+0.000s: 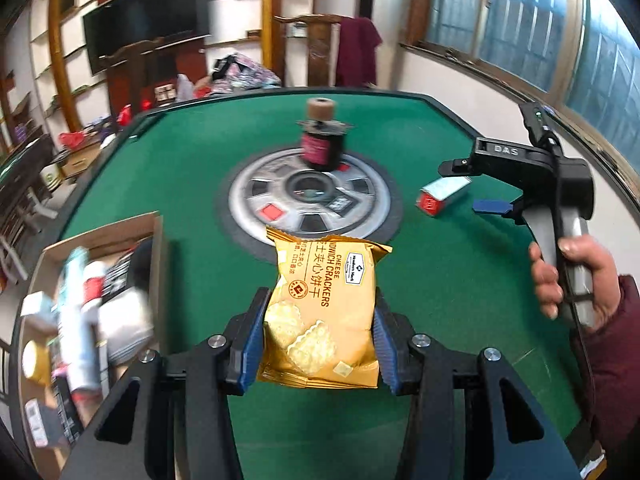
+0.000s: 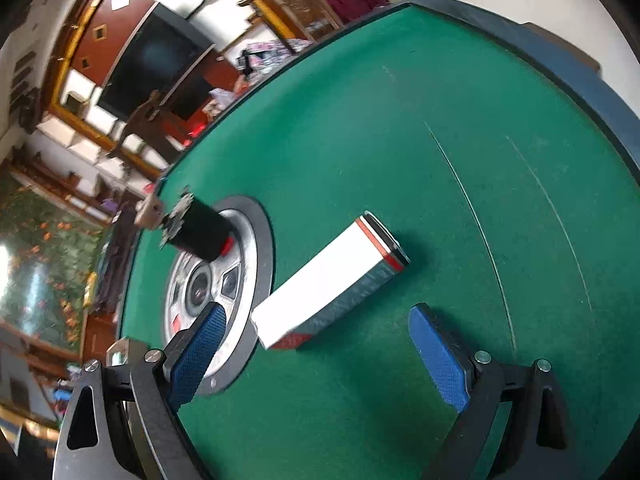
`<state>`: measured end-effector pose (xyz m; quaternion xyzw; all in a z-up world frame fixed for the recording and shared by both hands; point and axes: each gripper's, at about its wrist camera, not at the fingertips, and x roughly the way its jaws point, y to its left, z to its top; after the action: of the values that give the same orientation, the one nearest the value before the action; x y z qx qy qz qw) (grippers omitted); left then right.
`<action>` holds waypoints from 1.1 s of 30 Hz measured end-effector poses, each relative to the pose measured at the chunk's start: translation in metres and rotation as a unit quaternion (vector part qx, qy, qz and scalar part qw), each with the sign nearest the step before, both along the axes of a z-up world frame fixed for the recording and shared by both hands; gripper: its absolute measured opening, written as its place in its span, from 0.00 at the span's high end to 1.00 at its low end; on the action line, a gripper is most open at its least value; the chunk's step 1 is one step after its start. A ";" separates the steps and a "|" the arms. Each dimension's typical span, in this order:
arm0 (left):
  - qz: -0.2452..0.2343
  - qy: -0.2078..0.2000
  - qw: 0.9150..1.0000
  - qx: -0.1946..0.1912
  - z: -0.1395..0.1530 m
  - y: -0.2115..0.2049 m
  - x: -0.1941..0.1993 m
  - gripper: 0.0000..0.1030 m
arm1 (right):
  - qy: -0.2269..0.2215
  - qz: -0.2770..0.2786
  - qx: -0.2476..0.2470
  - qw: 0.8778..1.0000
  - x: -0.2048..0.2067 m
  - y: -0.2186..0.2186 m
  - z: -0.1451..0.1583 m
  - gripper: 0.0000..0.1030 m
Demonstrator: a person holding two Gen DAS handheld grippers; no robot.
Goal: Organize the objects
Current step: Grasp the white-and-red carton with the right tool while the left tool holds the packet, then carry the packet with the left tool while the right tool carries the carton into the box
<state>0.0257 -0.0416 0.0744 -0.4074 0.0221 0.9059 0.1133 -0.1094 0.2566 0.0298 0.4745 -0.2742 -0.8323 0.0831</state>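
Our left tongs (image 1: 320,332) pinch the cracker packet (image 1: 320,308), cardboard box (image 1: 100,240) lying just left; right tongs (image 2: 320,344) spread around the white carton's (image 2: 324,284) near end, long axis running away.

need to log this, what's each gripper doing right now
left gripper: shut on the cracker packet.
right gripper: open, holding nothing; the white box lies just ahead of it on the table.

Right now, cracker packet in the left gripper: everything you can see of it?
The cracker packet is a glossy yellow-orange foil pouch, sealed, with crimped ends, printed "Cheese Sandwich Crackers" and pictures of crackers. It is clamped at its sides between the blue pads of the left gripper, lifted clear of the green table, its long axis pointing away from the camera.
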 end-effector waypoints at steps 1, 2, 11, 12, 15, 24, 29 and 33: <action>0.009 0.002 1.000 0.001 0.002 -0.009 0.005 0.55 | -0.006 -0.005 0.016 1.000 -0.004 -0.007 0.001 0.07; 0.014 0.003 1.000 0.004 0.001 -0.018 0.007 0.55 | -0.012 -0.007 0.032 0.999 -0.007 -0.014 0.002 0.07; 0.073 0.017 0.997 0.033 0.001 -0.100 0.036 0.54 | -0.031 -0.019 0.215 0.976 -0.023 -0.058 0.007 0.71; 0.080 0.017 0.996 0.036 0.001 -0.109 0.040 0.54 | -0.028 -0.019 0.220 0.975 -0.020 -0.057 0.008 0.72; 0.102 0.018 0.993 0.054 0.000 -0.135 0.048 0.54 | -0.019 -0.017 0.216 0.976 -0.007 -0.050 0.015 0.72; 0.170 0.031 0.983 0.057 0.003 -0.196 0.091 0.54 | 0.022 0.056 0.076 0.995 0.054 -0.071 0.050 0.71; 0.219 0.025 0.974 0.045 -0.003 -0.227 0.116 0.54 | 0.042 0.142 0.036 0.988 0.082 -0.134 0.066 0.71; 0.243 0.019 0.969 0.037 -0.008 -0.245 0.128 0.54 | 0.041 0.209 0.015 0.977 0.099 -0.197 0.067 0.71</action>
<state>0.1541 -0.2866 0.0665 -0.3790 -0.1087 0.9140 -0.0961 -0.0102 0.0593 0.0973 0.4876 -0.1527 -0.8196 0.2593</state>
